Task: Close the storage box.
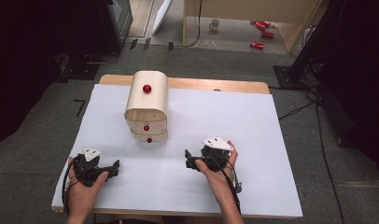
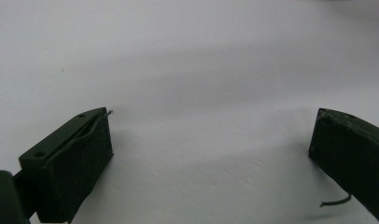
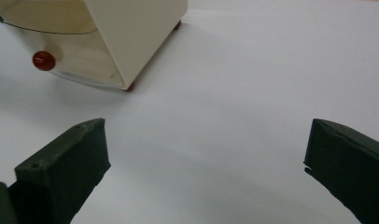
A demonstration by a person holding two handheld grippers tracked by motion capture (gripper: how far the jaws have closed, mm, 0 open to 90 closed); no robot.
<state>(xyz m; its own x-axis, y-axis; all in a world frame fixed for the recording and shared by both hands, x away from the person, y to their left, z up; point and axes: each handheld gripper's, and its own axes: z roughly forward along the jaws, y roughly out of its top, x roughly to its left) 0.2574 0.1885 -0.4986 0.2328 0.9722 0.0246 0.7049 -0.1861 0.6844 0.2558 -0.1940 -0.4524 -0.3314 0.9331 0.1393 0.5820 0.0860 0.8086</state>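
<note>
A cream wooden box with a curved top (image 1: 147,106) stands on the white sheet (image 1: 225,126) near the table's middle back. It carries a red knob on top (image 1: 147,88) and two smaller red knobs (image 1: 146,128) on its near face. My left gripper (image 1: 114,168) rests low at the front left, open, nothing between its jaws (image 2: 211,154). My right gripper (image 1: 188,159) sits at the front right of centre, open and empty (image 3: 206,158). In the right gripper view the box (image 3: 131,37) lies ahead to the left with one red knob (image 3: 44,60) showing.
The wooden table edge (image 1: 201,84) shows behind the white sheet. On the floor beyond stand a wooden frame, a mug (image 1: 214,24) and red cans (image 1: 262,32). Black stands and cables lie at the right (image 1: 309,70) and left (image 1: 80,65) of the table.
</note>
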